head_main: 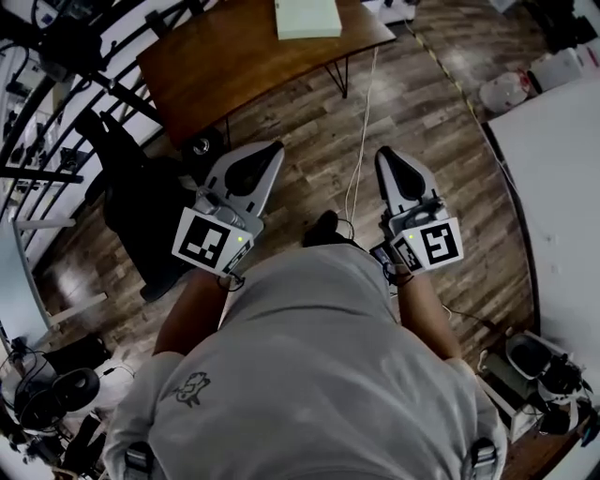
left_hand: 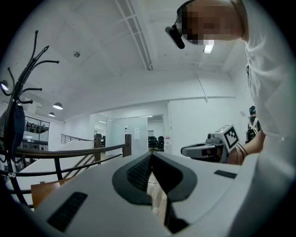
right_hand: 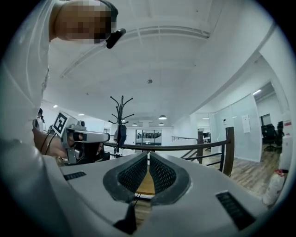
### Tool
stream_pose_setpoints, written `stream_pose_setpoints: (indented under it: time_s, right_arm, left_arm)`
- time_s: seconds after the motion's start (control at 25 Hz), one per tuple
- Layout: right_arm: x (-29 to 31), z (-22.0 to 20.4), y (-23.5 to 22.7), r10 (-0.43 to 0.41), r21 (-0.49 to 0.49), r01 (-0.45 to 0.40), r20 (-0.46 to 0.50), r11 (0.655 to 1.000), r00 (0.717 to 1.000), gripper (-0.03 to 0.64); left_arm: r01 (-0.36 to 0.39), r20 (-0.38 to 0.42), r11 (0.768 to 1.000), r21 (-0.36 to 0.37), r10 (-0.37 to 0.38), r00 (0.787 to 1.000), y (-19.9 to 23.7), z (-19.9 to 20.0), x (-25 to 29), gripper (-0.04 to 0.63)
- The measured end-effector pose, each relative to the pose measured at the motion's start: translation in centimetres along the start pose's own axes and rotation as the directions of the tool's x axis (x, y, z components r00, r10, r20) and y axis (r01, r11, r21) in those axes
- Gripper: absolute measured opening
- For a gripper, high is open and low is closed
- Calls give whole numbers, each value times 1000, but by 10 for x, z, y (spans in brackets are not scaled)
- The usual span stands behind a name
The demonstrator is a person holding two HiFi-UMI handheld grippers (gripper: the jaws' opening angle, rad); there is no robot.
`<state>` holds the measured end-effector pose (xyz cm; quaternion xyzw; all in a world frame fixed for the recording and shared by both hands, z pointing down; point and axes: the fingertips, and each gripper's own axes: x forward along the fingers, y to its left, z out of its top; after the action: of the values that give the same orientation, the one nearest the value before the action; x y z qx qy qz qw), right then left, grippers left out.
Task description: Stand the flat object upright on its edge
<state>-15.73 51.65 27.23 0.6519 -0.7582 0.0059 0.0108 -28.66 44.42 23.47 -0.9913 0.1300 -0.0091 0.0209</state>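
Nearest, grey T-shirt [head_main: 309, 375]; both forearms thrust forward, level, side by side. Left gripper [head_main: 270, 150] and right gripper [head_main: 384, 155] clenched tight, gripping nothing, poised over dark wood-plank floor [head_main: 431, 103]. Farther off, brown wooden desk [head_main: 225, 66]. Pale green flat rectangular slab [head_main: 307, 17] lying flat near desk's right end, well apart from both grippers. Black coat stand [left_hand: 18, 92] off to left gripper's side.
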Motion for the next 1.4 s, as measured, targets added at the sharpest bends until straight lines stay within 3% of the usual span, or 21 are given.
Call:
stream_pose_setpoints:
  time_s: [0.28, 0.6, 0.88, 1.4]
  right_arm:
    - [22, 6, -74, 40, 12, -40, -12, 999, 999, 35]
    - [55, 10, -118, 111, 15, -110, -16, 994, 994, 37]
    - [102, -1, -144, 104, 46, -102, -29, 994, 994, 37]
    - [190, 1, -165, 20, 51, -17, -42, 999, 999, 37]
  left_arm:
    - [4, -6, 1000, -2, -4, 1000, 13, 4, 74, 12]
    - [-56, -49, 998, -13, 55, 997, 36, -3, 113, 12]
    - [-54, -83, 998, -28, 52, 995, 80, -23, 145, 12]
    - [37, -50, 998, -54, -40, 998, 166, -22, 183, 12]
